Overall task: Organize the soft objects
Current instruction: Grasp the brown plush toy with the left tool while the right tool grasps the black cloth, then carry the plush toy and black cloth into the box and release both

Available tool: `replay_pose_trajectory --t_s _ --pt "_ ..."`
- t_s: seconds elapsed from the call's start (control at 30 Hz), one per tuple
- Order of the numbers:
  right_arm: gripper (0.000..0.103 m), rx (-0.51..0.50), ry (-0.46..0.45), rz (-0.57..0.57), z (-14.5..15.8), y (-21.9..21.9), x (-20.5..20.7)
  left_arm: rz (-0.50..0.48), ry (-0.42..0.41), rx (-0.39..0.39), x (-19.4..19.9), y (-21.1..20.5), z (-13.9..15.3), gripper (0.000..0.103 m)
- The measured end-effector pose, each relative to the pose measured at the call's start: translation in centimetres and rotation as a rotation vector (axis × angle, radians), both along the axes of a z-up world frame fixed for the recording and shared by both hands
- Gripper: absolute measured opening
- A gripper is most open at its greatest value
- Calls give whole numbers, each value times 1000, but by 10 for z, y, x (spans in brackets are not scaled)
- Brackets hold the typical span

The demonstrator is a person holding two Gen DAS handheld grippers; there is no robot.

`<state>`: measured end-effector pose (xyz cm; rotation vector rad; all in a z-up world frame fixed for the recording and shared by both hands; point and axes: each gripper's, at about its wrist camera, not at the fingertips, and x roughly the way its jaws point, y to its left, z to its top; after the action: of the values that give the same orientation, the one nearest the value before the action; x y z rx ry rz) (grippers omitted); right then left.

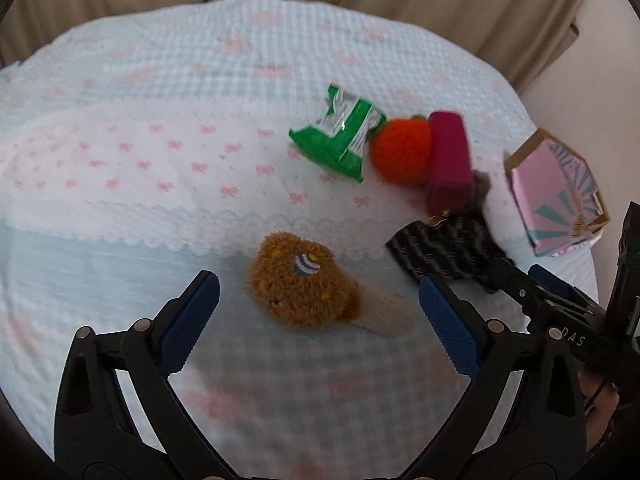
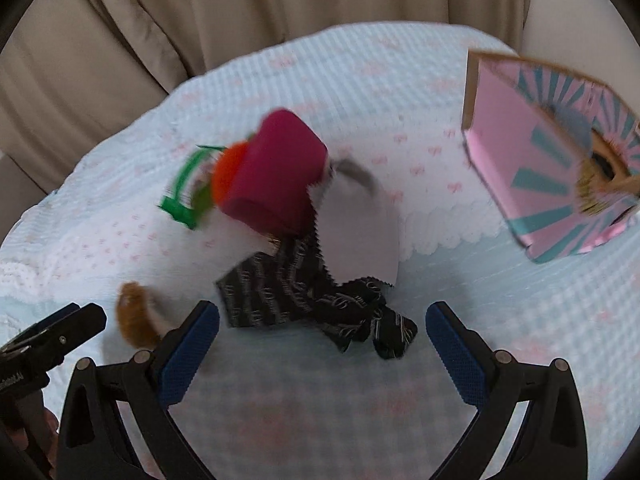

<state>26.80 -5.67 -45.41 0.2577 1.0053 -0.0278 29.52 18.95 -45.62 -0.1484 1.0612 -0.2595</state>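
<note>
left gripper (image 1: 316, 312) wide open, holding nothing — brown plush (image 1: 302, 282) sits dead ahead between its blue pads, on the bedspread (image 1: 120, 160) near its near edge. the plush's long axis runs diagonally toward the right pad, pale tail end trailing that way. right gripper (image 2: 322, 340) also fully spread and empty, with the black patterned cloth (image 2: 304, 296) just ahead of its tips. left is clearly the nearer tool for the plush. beyond: green wrapper (image 1: 336, 136), orange pom (image 1: 400, 150) and magenta box (image 1: 448, 160) bunched together, touching. pink carton (image 1: 556, 196) at the right edge. nothing blocks the plush; the cloth lies just right of it, apart.
</note>
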Motion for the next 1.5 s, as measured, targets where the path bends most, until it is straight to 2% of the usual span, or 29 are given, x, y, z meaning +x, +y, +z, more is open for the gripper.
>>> replay_pose_trajectory --t_s 0.07,0.13,0.23,0.37,0.53,0.6,0.67,0.8,0.83,0.93,1.2,1.5 --pt "102 25 8 -7 -15 -3 6 -3 9 -1 7 -5 -15 97" --pt "92 52 16 -7 -27 -4 12 -6 19 1 12 -10 -28 94" --pt "86 73 26 -5 -40 0 17 -8 32 4 15 -14 -41 87" --pt "84 69 -11 -7 -40 7 20 -3 32 -4 16 -14 -47 87" --pt "73 76 -28 -49 -42 6 31 9 32 12 22 -17 -49 83" --pt "69 64 -27 -60 -44 6 36 10 27 19 26 -19 -50 78" --pt "63 30 -24 -58 -44 9 39 17 18 31 27 -19 -50 68" --pt "43 4 -17 -57 -41 8 37 30 14 29 28 -15 -46 51" --pt "38 10 -18 -59 -41 7 36 33 17 26 29 -14 -45 49" --pt "34 6 -16 -52 -37 9 34 37 22 30 29 -12 -42 45" --pt "32 27 -29 -51 -11 11 21 41 -9 30 18 -6 -4 44" --pt "32 19 -77 -15 59 15 -5 44 -85 20 -5 -2 81 44"
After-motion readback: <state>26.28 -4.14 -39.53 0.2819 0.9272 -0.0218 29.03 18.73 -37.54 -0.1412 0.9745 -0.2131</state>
